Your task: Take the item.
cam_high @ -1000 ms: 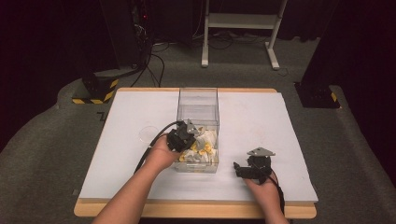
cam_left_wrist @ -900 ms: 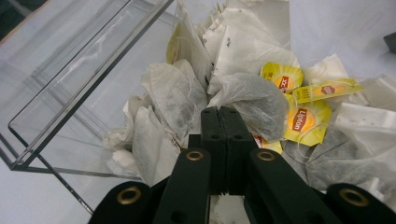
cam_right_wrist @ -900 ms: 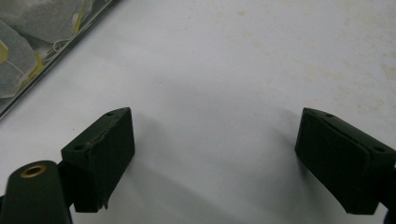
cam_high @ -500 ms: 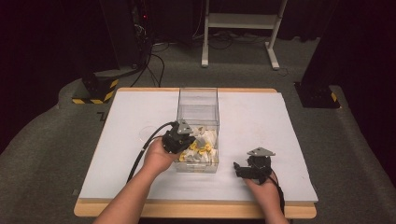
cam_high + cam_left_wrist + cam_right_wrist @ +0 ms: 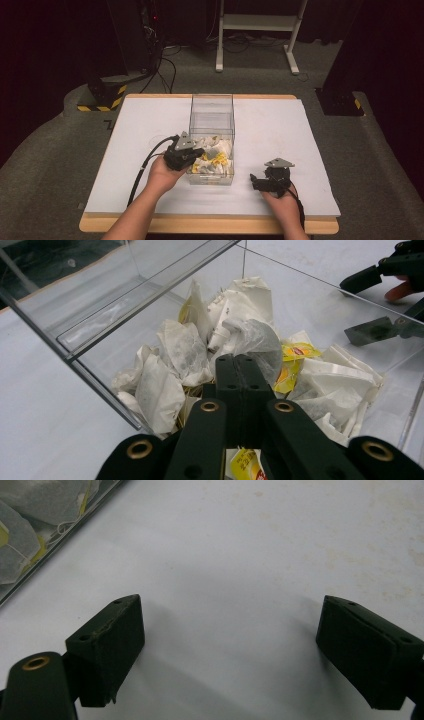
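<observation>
L hand-held gripper (image 5: pixel 239 371) jaws pressed together over tea bags (image 5: pixel 240 340) in clear box (image 5: pixel 211 120), near counter front edge. R hand-held gripper (image 5: pixel 230 645) wide, empty, right of box.

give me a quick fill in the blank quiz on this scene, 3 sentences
1. The tea bags lie piled inside a clear ____ on the table.
2. The left gripper hangs over that pile with its jaws ____.
3. The right gripper rests over the bare white table with its jaws ____.

Missing words: box; shut; open
</observation>
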`<move>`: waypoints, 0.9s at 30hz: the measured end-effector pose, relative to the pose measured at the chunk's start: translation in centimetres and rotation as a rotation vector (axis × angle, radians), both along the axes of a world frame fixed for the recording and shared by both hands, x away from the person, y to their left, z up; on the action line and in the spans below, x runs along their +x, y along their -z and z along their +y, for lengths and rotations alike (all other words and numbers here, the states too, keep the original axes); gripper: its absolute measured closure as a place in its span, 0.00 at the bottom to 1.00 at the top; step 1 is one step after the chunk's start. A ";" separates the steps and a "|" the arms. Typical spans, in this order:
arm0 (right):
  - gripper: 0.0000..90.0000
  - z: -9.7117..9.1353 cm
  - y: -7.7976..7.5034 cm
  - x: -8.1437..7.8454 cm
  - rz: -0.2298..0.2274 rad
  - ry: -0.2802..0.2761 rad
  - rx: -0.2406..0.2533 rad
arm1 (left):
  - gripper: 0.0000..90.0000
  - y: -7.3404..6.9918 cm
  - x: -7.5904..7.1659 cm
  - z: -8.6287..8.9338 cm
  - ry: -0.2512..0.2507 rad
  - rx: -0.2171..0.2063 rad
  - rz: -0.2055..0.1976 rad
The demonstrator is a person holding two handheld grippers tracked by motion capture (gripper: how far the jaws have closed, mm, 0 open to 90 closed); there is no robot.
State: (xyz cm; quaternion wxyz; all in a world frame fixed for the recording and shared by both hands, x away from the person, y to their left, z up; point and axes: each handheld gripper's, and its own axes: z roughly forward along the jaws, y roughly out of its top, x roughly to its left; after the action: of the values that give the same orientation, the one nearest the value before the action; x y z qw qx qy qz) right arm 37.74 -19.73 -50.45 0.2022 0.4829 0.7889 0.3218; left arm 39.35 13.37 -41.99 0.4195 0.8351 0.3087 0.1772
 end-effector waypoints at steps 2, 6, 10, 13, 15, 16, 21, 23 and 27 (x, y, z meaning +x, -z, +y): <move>0.13 0.0 0.0 0.0 0.000 0.000 -0.001 | 1.00 0.0 -0.2 0.4 -0.007 -0.021 -0.006; 0.13 0.0 0.0 0.0 0.000 0.000 -0.001 | 1.00 0.0 -0.4 1.0 -0.015 -0.054 -0.015; 0.13 0.0 0.0 0.0 0.000 0.000 -0.002 | 1.00 0.2 -0.8 1.8 -0.025 -0.115 -0.022; 0.13 0.0 0.0 0.0 -0.001 0.000 -0.002 | 1.00 0.3 -1.0 2.0 -0.031 -0.133 -0.025; 0.13 0.0 0.0 0.0 -0.001 0.000 -0.002 | 1.00 0.3 -1.2 2.3 -0.027 -0.167 -0.031; 0.13 0.0 0.0 0.0 -0.001 0.000 -0.002 | 1.00 0.3 -1.2 2.4 -0.028 -0.177 -0.037; 0.13 0.0 0.0 0.0 0.000 -0.001 -0.002 | 1.00 0.0 -1.5 2.5 -0.034 -0.208 -0.055; 0.13 0.0 0.0 0.0 -0.001 0.000 -0.002 | 1.00 -0.1 -1.6 2.6 -0.034 -0.220 -0.066; 0.13 0.0 0.0 0.0 0.000 -0.001 -0.002 | 1.00 -0.1 -1.7 2.9 -0.046 -0.256 -0.080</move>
State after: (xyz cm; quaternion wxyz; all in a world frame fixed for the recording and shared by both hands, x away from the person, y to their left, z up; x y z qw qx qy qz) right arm 37.73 -19.71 -50.45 0.2023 0.4824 0.7895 0.3211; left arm 37.67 16.30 -41.87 0.5303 0.7597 0.3309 0.1793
